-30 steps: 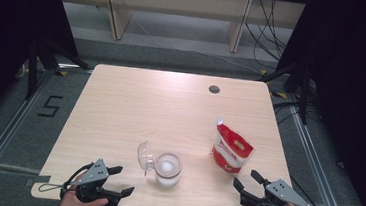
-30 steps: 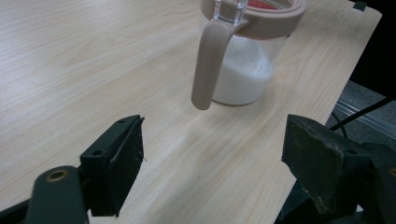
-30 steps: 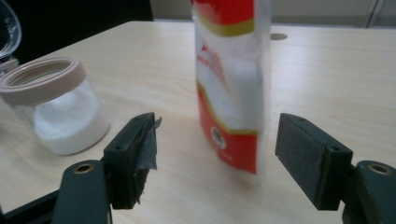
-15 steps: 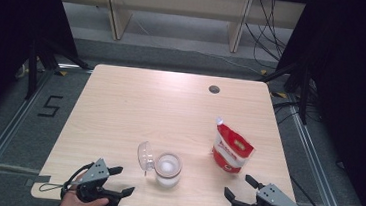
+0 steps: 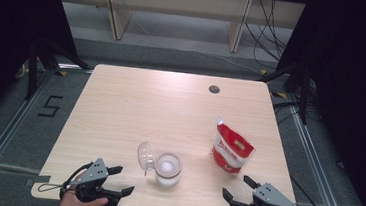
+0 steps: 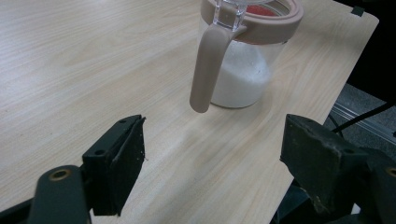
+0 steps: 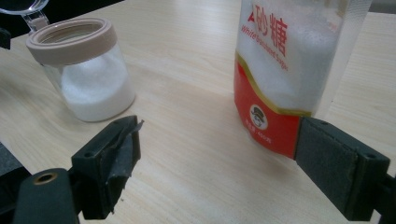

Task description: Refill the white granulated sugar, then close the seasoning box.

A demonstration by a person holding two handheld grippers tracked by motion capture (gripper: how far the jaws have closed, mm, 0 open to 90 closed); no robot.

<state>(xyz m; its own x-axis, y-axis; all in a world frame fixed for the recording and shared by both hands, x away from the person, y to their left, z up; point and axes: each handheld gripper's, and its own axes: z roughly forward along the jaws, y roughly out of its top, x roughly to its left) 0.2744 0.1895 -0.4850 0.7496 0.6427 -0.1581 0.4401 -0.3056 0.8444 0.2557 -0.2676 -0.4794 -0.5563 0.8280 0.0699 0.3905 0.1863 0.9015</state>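
Two black two-jaw grippers sit low at the near edge of the pale wooden table (image 5: 135, 109), each in one of the person's hands, and both have their jaws spread wide with nothing between them. The left gripper (image 5: 118, 179) hovers at the near left, a grey three-cornered plate on its top and a thin black cable looping off to its side. Just ahead of it and a little to its right, apart from its jaws, stands the clear glass jar with a beige rim and a long beige handle (image 5: 167, 169). In the left gripper view that handle hangs down the jar's near side, and white granules fill roughly the lower half. The jar's clear round lid (image 5: 144, 155) is flipped up on the left side of the rim, so the mouth is uncovered.

The right gripper (image 5: 236, 188) hangs at the near right corner, also clear of everything. Beyond it stands the red and white plastic pouch of white sugar (image 5: 231, 150), upright with a slight lean, its top corner cut into a spout. In the right gripper view the pouch rises close behind the right-hand jaw without touching it, with the jar further off to the left. Jar and pouch stand near each other with bare wood between them.
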